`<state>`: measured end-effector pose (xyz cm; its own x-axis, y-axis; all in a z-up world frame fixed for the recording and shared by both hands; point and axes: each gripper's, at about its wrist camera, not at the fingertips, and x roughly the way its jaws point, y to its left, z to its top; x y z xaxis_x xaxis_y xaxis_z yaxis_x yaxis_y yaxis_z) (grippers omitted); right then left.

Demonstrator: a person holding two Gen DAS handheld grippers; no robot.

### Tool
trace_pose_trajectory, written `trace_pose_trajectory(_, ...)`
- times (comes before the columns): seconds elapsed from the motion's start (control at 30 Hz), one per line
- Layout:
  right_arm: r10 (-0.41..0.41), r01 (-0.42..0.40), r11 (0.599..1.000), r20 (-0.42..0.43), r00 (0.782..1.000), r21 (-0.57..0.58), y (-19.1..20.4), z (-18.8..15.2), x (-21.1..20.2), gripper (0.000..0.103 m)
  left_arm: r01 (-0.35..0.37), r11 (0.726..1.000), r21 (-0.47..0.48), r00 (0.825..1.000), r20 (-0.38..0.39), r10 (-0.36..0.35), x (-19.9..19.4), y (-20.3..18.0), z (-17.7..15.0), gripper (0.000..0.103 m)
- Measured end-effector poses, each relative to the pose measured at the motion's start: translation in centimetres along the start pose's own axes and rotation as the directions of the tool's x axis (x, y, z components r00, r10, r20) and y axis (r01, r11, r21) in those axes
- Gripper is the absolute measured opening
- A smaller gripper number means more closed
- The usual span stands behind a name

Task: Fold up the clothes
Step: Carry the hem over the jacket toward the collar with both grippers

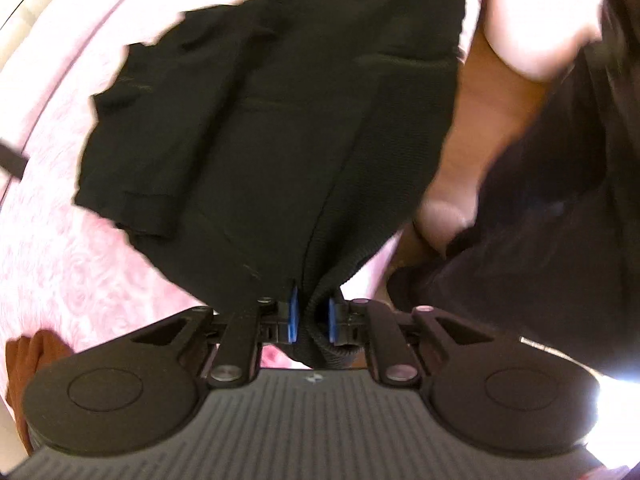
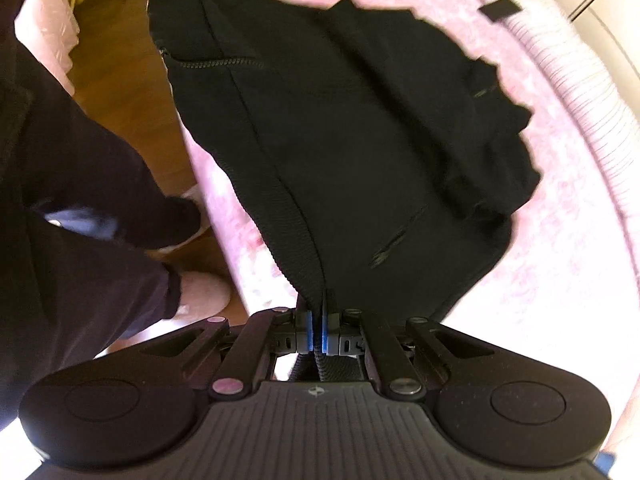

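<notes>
In the left wrist view, the left claw (image 1: 311, 320) is clamping a ribbed edge of the black garment (image 1: 280, 120), with cloth bunching between its blue pads (image 1: 293, 314). From the claw the garment is spreading toward 12 o'clock and hanging over the pink bed cover (image 1: 60, 260); a cuffed sleeve (image 1: 136, 204) is lying toward 10 o'clock. A brown cloth (image 1: 28, 360) is showing at 8 o'clock. In the right wrist view, the person's dark trouser legs (image 2: 80, 200) and pale slippers (image 2: 204, 292) are standing on the wooden floor (image 2: 116, 80) at 9 o'clock. The right claw (image 2: 316, 328) is gripping the garment's ribbed hem, its pads closed on the fabric. The garment (image 2: 360, 140) is stretching toward 11 o'clock, where the other claw is holding it, and draping onto the bed toward 2 o'clock.
</notes>
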<state>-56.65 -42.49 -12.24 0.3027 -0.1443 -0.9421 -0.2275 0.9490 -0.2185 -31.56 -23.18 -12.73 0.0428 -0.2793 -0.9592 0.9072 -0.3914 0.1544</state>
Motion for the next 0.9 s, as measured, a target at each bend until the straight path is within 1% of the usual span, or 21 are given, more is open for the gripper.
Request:
trace_pose_trajectory(0.07, -0.001, 0.001, 1.000, 0.018, 1.000, -0.012, -2.2, 0.9, -1.3, 0.002, 0.021, 0.997, -0.073, 1.000, 0.013, -0.020, -1.2, 3.8, 1.7, 0.011)
trace_pose_trajectory(0.13, -0.001, 0.002, 1.000, 0.035, 0.999, -0.024, -4.5, 1.9, -2.6, 0.002, 0.063, 0.989, -0.135, 0.997, 0.041, -0.058, -1.9, 8.7, 3.6, 0.011)
trace_pose_trajectory(0.23, -0.008, 0.009, 0.999, 0.028, 1.000, -0.038, -10.6, 5.2, -1.9, 0.002, 0.120, 0.974, -0.193, 0.990, 0.094, -0.103, -1.7, 16.5, 6.3, 0.011)
trace_pose_trajectory(0.3, -0.005, 0.005, 1.000, 0.015, 1.000, -0.025, -15.1, 7.8, -0.8, 0.002, 0.145, 0.968, -0.206, 0.986, 0.113, -0.124, -0.6, 20.9, 7.9, 0.011)
trace_pose_trajectory(0.37, 0.011, -0.011, 1.000, -0.001, 1.000, 0.015, -18.6, 9.6, 1.2, 0.002, 0.183, 0.957, -0.224, 0.980, 0.123, -0.159, 1.3, 25.4, 9.2, 0.011)
trace_pose_trajectory(0.47, 0.069, -0.066, 0.991, -0.024, 0.997, 0.113, -24.5, 11.9, 4.4, 0.002, 0.244, 0.935, -0.259, 0.968, 0.130, -0.216, 4.9, 32.1, 11.0, 0.011)
trace_pose_trajectory(0.57, 0.133, -0.124, 0.973, -0.036, 0.990, 0.193, -30.1, 13.7, 8.3, 0.002, 0.293, 0.905, -0.310, 0.955, 0.131, -0.264, 9.0, 36.8, 11.9, 0.011)
trace_pose_trajectory(0.63, 0.158, -0.144, 0.963, -0.044, 0.986, 0.229, -32.4, 14.4, 10.5, 0.002, 0.313, 0.887, -0.339, 0.950, 0.127, -0.287, 11.6, 39.5, 12.6, 0.011)
trace_pose_trajectory(0.7, 0.183, -0.163, 0.950, -0.051, 0.982, 0.266, -34.8, 15.2, 12.8, 0.002, 0.322, 0.880, -0.349, 0.947, 0.118, -0.299, 13.5, 41.0, 13.0, 0.011)
trace_pose_trajectory(0.77, 0.207, -0.186, 0.948, -0.057, 0.977, 0.259, -36.3, 15.8, 14.1, 0.002, 0.329, 0.877, -0.350, 0.944, 0.104, -0.313, 14.8, 42.4, 13.3, 0.011)
trace_pose_trajectory(0.8, 0.216, -0.195, 0.947, -0.056, 0.975, 0.254, -37.0, 16.0, 14.6, 0.002, 0.327, 0.877, -0.353, 0.945, 0.095, -0.314, 15.4, 43.0, 13.5, 0.011)
trace_pose_trajectory(0.9, 0.254, -0.235, 0.936, -0.042, 0.966, 0.260, -39.5, 16.6, 16.2, 0.002, 0.316, 0.863, -0.394, 0.948, 0.093, -0.305, 16.5, 45.1, 13.5, 0.011)
